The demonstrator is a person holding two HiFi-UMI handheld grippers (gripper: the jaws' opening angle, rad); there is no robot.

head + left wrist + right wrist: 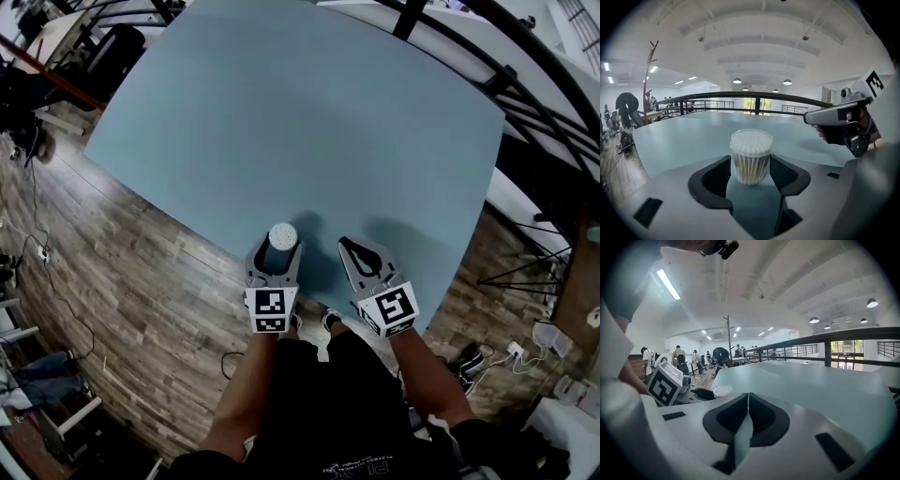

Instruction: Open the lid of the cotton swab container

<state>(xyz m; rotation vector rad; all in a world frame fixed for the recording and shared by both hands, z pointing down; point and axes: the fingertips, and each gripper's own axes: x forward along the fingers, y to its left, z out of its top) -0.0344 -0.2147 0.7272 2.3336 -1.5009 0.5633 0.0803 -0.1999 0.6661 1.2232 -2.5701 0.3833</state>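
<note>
A clear round cotton swab container (751, 157) with a white lid on top (282, 234) stands upright between the jaws of my left gripper (751, 165), near the front edge of the blue-grey table (300, 122). Both black pads lie against its sides, so the left gripper (279, 247) is shut on it. My right gripper (352, 247) hovers just right of it, jaws shut and empty (748, 397). From the right gripper view the container's lid (723, 391) shows at the left, beside the left gripper's marker cube (665, 385). The right gripper (834, 115) appears at the right of the left gripper view.
The table's front edge (234, 251) runs right under both grippers, with wooden floor (122, 281) below it. A dark railing (525, 103) runs beyond the table's far right side. My legs (309, 394) stand against the table's edge.
</note>
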